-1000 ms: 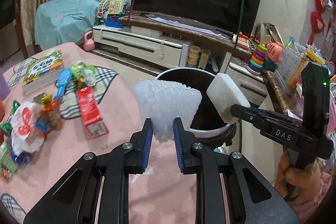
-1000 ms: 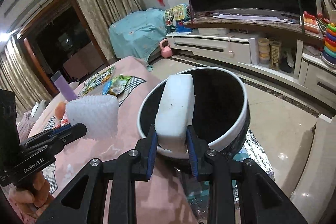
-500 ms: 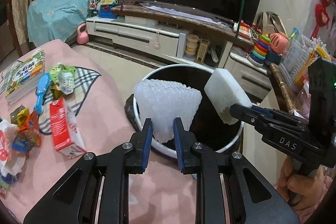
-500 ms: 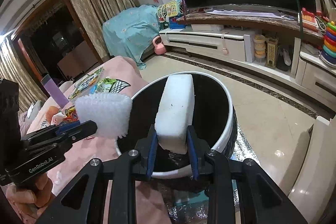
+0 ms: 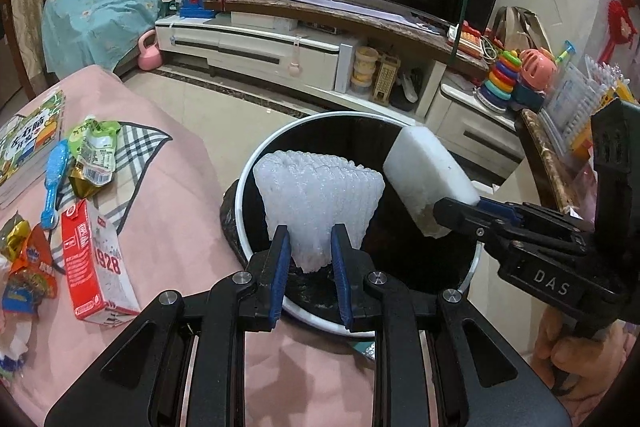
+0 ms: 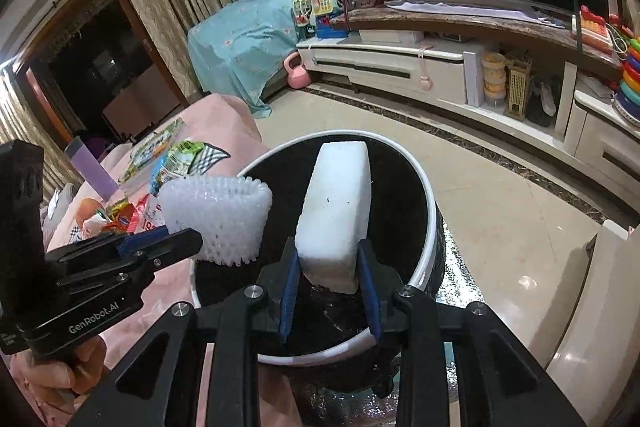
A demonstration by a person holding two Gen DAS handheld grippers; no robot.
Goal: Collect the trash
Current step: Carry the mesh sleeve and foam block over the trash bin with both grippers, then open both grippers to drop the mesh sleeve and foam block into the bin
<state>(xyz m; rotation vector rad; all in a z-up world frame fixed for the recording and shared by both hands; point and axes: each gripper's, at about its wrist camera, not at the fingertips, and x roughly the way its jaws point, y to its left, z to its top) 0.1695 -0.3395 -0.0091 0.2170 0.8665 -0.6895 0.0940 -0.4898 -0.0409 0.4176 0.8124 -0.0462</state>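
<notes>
Trash bin (image 5: 256,183) gapes below both sets of fingers: left gripper (image 5: 310,269) pinches foam netting (image 5: 320,203), right gripper (image 6: 328,287) clamps a foam block (image 6: 336,211). Release only over the opening.

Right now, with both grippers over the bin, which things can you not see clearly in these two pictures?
- Inside of the bin: black in both views, contents unseen.
- Foam net lower end: left wrist view, hidden between the left gripper fingers.
- Foam block lower end: right wrist view, behind the right gripper fingers.
- Wrappers at the left edge: cut off, print too small.
- Book: cut off by the edge.
</notes>
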